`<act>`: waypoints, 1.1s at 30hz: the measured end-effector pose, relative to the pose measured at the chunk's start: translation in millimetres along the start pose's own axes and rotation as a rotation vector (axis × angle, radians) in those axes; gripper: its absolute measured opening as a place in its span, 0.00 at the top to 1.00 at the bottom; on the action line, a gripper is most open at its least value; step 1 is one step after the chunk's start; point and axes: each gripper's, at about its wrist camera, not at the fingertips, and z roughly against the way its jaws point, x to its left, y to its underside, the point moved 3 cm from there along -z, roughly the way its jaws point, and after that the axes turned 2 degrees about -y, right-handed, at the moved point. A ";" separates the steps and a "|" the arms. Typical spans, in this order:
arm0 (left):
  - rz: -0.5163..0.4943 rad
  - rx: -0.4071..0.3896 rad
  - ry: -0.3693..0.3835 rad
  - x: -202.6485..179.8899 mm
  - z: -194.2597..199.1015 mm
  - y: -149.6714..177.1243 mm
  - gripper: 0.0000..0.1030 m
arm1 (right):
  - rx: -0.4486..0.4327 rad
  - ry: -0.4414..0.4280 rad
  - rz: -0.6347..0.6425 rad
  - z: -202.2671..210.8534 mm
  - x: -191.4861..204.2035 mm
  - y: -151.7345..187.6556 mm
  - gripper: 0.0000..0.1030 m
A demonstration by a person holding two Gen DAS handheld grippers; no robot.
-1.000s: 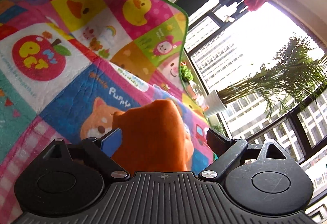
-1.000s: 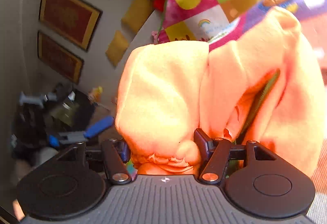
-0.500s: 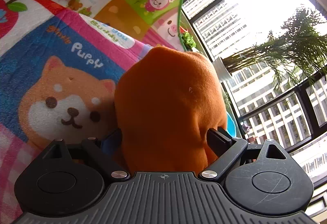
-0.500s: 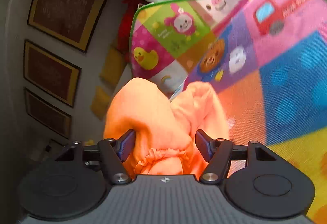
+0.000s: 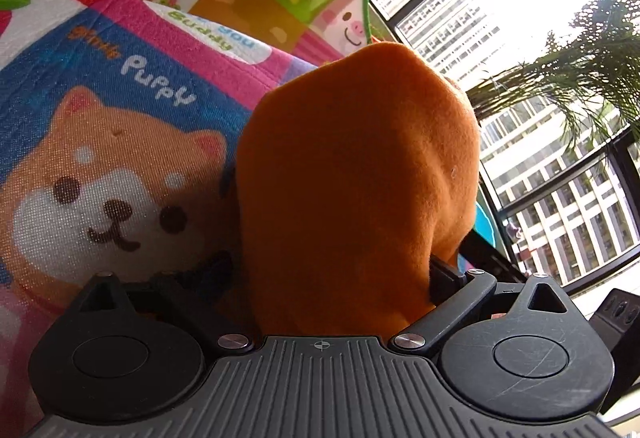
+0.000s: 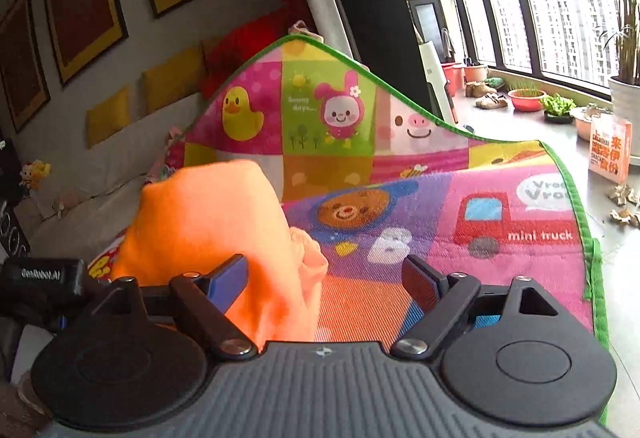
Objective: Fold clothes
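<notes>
Orange garment (image 6: 208,238) comes free on a cartoon play mat (image 6: 500,206) as both hand-held grippers let go. A second ago the right gripper (image 6: 326,278) had the cloth bunched between its fingers; now its jaws are opening, the right finger (image 6: 420,280) standing clear over bare mat while the cloth only leans on the left one. The left gripper (image 5: 332,270) is opening too: its fingers are spread as wide as they go, with the orange garment (image 5: 356,178) slumped between them. Whether the pads there still press the fabric cannot be told, since the cloth hides them. Half a second ago this camera showed nearly the same heap beside the printed puppy (image 5: 100,198), so the lowering appears finished. The garment sits in a rounded mound on the mat, not flat; it looks set down for the next fold rather than folded.
</notes>
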 end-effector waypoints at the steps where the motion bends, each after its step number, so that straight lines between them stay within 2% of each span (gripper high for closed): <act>1: -0.005 -0.006 -0.004 1.1 2.5 0.0 0.03 | -0.009 -0.006 0.000 -2.3 2.1 -7.2 0.14; 5: -0.021 -0.014 -0.008 4.8 10.9 2.5 0.03 | -0.019 0.007 0.051 -25.5 18.8 -24.9 0.14; 8: -0.038 -0.037 -0.019 9.0 19.2 1.4 0.03 | 0.029 0.041 0.058 -53.4 25.9 -23.2 0.02; 10: -0.055 -0.060 -0.029 11.9 26.3 -0.9 0.03 | 0.075 0.090 0.041 -72.7 24.1 -17.7 0.02; 13: -0.063 -0.120 0.002 15.5 43.9 -9.1 0.04 | 0.099 0.139 0.022 -83.7 16.2 -10.2 0.02; 19: -0.048 -0.212 0.018 15.0 56.3 -27.6 0.04 | 0.162 0.137 -0.064 -72.2 -6.5 9.7 0.02; 25: -0.111 -0.256 0.039 -2.1 52.0 -36.1 0.04 | 0.213 0.094 0.020 -53.3 12.9 38.0 0.02; 29: -0.151 -0.233 -0.018 -5.3 40.1 -33.4 0.03 | 0.217 0.087 0.111 -43.4 31.0 48.6 0.03; 33: -0.119 -0.220 -0.054 9.0 34.3 -33.9 0.02 | 0.185 0.059 0.104 -32.2 29.8 41.4 0.03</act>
